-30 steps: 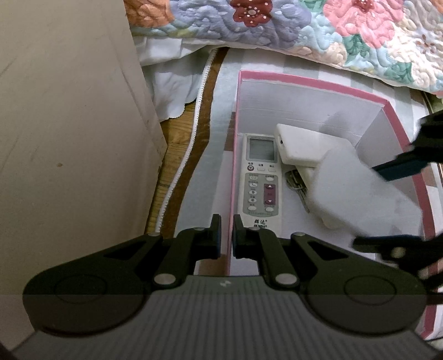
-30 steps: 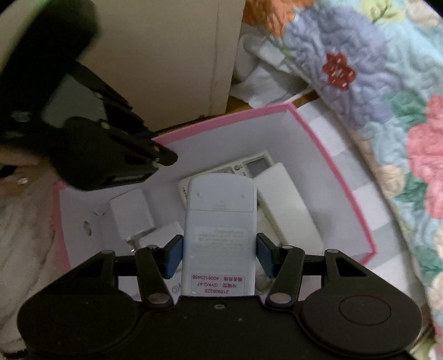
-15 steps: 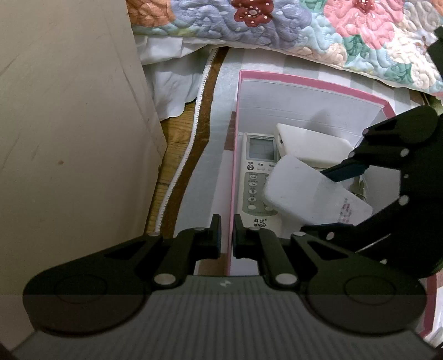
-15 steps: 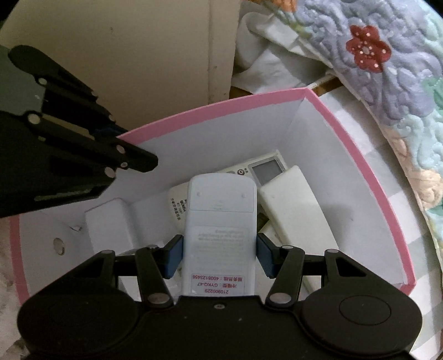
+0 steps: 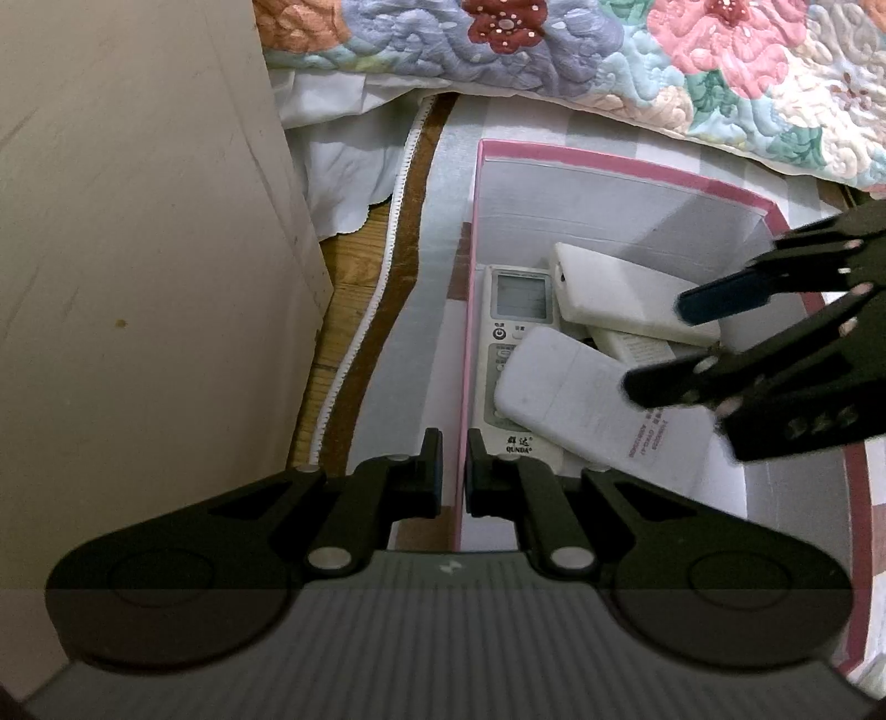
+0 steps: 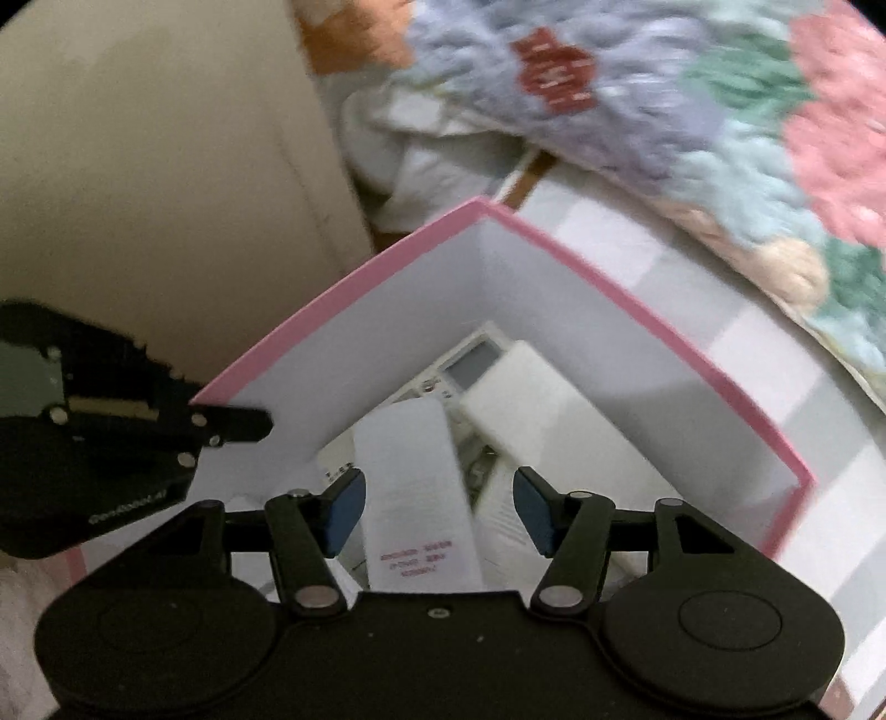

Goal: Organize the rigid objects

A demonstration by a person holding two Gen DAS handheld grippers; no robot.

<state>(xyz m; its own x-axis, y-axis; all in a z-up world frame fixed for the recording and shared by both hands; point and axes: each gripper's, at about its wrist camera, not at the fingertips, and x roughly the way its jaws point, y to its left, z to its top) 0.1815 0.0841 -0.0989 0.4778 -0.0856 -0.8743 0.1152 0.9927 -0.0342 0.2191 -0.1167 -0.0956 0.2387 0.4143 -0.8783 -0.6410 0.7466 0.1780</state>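
A pink-rimmed white box (image 5: 609,160) (image 6: 332,293) holds a remote with a screen (image 5: 518,310) (image 6: 476,360), a white block (image 5: 620,293) (image 6: 531,399) and a face-down white remote (image 5: 565,393) (image 6: 415,476) with a printed label. The face-down remote lies across the screen remote. My right gripper (image 6: 437,509) (image 5: 659,346) hovers over it; its jaws are opening and both blue pads stand apart from the remote's sides. My left gripper (image 5: 454,476) is shut on the box's left wall near its front corner.
A floral quilt (image 5: 554,50) (image 6: 692,111) lies behind the box. A beige panel (image 5: 138,277) stands close on the left, with white cloth (image 5: 343,166) and a lace-edged mat strip (image 5: 382,277) between it and the box.
The right gripper rolled, carried the face-down remote into the box and let go; its pads now stand off the remote. The left gripper kept its hold on the box wall.
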